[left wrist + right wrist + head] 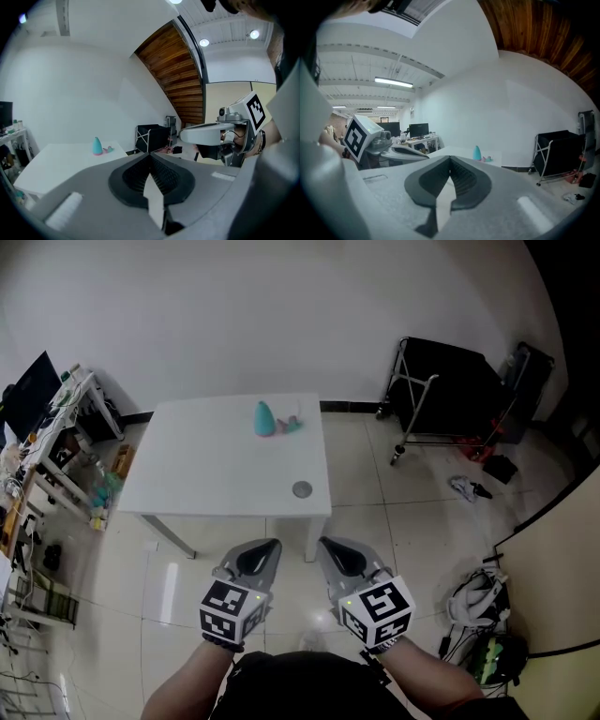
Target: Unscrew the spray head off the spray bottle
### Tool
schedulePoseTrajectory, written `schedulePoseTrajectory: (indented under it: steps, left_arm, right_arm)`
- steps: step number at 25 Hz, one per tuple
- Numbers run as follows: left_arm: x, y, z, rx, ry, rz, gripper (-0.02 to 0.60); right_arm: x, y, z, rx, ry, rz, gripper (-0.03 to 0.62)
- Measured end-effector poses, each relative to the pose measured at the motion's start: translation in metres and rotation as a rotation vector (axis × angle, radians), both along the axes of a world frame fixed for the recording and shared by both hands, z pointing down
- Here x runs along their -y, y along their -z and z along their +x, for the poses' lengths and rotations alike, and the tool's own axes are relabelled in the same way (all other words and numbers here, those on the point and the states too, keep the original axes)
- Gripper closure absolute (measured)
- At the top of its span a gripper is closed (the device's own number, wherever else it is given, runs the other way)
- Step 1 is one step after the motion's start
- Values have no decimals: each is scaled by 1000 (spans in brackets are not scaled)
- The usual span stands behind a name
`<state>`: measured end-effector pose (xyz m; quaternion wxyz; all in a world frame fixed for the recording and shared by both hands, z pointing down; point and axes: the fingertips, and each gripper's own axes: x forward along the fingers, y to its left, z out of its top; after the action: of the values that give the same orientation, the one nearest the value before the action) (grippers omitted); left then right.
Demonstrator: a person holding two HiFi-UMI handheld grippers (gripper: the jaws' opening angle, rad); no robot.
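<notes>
Far edge of the table (206, 474): teal spray bottle (265, 418) stands upright; a small pink-and-teal piece (291, 424) lies just beside it.
Handling: looks light, smooth, tapered, easy to tip; I would clamp the wide base and twist the top.
My grippers: left gripper (265, 552) and right gripper (333, 552) both closed, empty, short of the table.
Around: grey disc (301, 489) near the front right corner, well apart from the bottle.

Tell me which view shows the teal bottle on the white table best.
The head view: the teal bottle stands unobstructed near the far edge of the table, seen from above. The left and right gripper views show the bottle only side-on, small and distant.
</notes>
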<state>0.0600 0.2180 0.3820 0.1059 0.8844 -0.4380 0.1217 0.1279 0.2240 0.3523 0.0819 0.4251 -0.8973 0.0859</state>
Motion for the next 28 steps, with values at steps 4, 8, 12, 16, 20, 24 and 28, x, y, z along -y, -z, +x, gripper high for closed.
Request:
schedulePoseTrajectory:
  steps: [4,8,12,16,20,24,28]
  left_arm:
    - [9,0,8,-6,8,-14,571]
    - [23,2,9,-4,10,-8,571]
    - [35,1,5,-4,6,-11,571]
    - [52,0,4,-7,-8,-5,571]
    - [72,-1,-2,-12,-24,0,571]
    - [94,-8,-13,-20,-42,-19,571]
    - [121,-12,-26,-17,-73,-22,571]
  right_arm:
    - [10,-1,6,2,10,-3,604]
    - [23,0,9,4,10,-1,604]
    - [35,1,6,2,4,2,603]
    - [50,1,5,-3,-13,7,603]
    - [68,-1,1,-13,-31,4,603]
    - [90,-6,-11,-26,-49,-7,605]
    - [116,-7,-26,-40,-72,-15,603]
